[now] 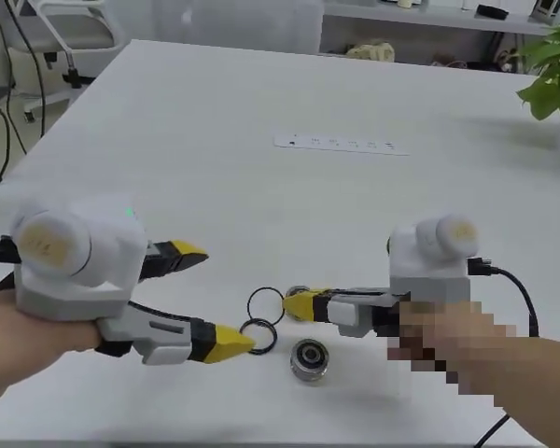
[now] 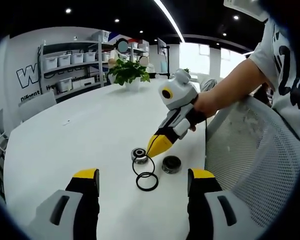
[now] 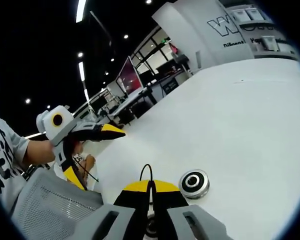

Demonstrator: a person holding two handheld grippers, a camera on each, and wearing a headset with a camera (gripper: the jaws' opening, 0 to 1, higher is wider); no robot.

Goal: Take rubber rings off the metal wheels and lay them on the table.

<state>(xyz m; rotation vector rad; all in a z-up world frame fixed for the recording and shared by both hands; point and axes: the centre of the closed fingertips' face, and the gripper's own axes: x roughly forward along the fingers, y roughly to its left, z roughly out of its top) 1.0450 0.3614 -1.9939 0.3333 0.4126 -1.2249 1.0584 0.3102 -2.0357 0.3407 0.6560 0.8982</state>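
Note:
My right gripper (image 1: pixel 299 305) is shut on a thin black rubber ring (image 1: pixel 249 303), which hangs from its yellow tips just above the table; the ring's arc rises between my shut jaws (image 3: pixel 146 172). A second, thicker ring (image 1: pixel 274 338) lies flat on the table (image 1: pixel 261 187) beside it. One metal wheel (image 1: pixel 310 359) sits near the front edge, another wheel (image 1: pixel 299 291) is partly hidden behind the right tips. My left gripper (image 1: pixel 215 299) stands open to the left of both rings, holding nothing. In the left gripper view the lying ring (image 2: pixel 147 190) is just ahead of the open gripper (image 2: pixel 143 175).
A white power strip (image 1: pixel 341 145) lies mid-table farther back. A potted plant (image 1: pixel 555 79) stands at the far right. A mesh chair (image 2: pixel 250 150) is behind the table's near edge. A black cable (image 1: pixel 518 289) trails from the right gripper.

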